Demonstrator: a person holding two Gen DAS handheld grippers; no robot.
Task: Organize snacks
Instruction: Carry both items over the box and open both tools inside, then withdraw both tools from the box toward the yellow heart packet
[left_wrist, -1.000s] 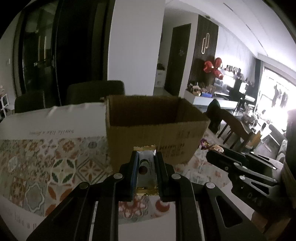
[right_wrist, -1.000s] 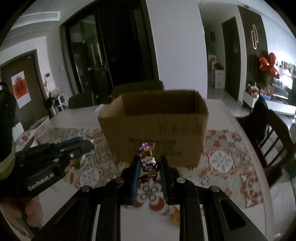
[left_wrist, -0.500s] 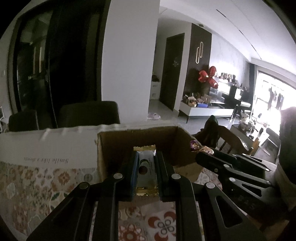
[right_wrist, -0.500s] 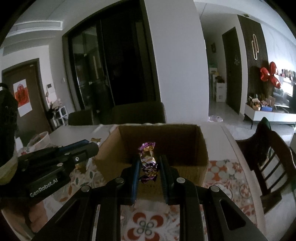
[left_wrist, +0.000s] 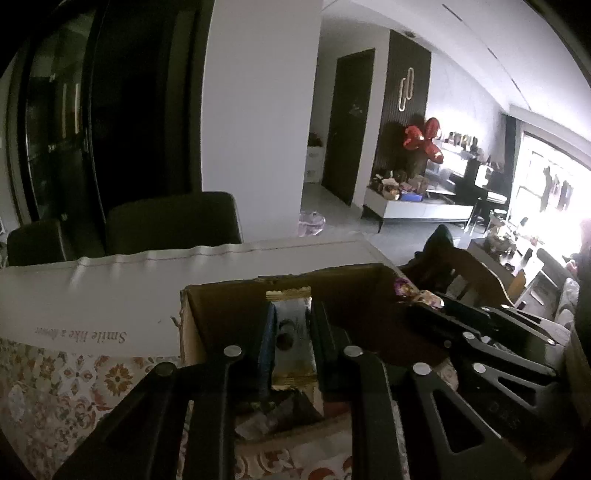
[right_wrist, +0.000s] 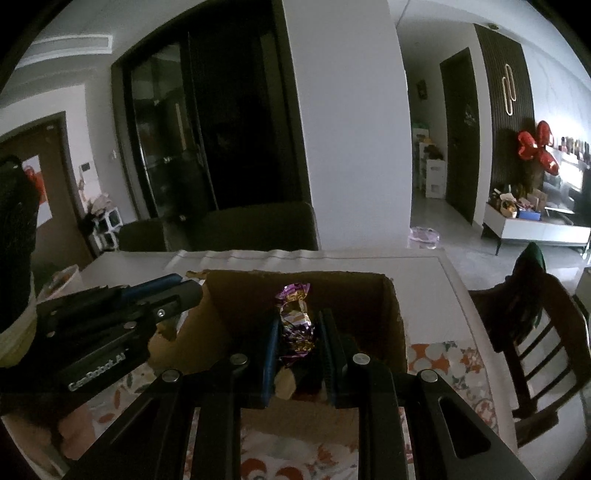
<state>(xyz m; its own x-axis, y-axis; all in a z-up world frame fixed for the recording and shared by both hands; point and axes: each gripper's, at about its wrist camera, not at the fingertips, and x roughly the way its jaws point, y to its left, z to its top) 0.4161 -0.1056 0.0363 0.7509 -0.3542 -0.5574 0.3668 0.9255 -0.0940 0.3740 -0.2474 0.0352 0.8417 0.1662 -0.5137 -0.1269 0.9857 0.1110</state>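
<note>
An open cardboard box (left_wrist: 225, 295) stands on the patterned tablecloth (left_wrist: 74, 376). Over the box's inside, my left gripper (left_wrist: 290, 314) has a white snack bar with gold ends (left_wrist: 290, 332) upright between its jaws, which are opening; the pads still touch the bar. My right gripper (right_wrist: 297, 325) is shut on a purple foil candy (right_wrist: 293, 295) and also hangs over the box (right_wrist: 391, 314). Each gripper shows in the other's view: the right one (left_wrist: 424, 306) with its candy (left_wrist: 402, 288), the left one (right_wrist: 184, 291). Wrapped snacks (left_wrist: 266, 413) lie on the box floor.
Two dark chairs (left_wrist: 170, 225) stand behind the table's far edge. A wooden chair (right_wrist: 535, 332) is at the table's right side. The tablecloth's white border (left_wrist: 92, 295) runs left of the box. A person's hand (right_wrist: 74, 424) holds the left gripper.
Both grippers moved forward and up with their snacks, from in front of the box to over its open top. The left jaws have parted slightly around the bar.
</note>
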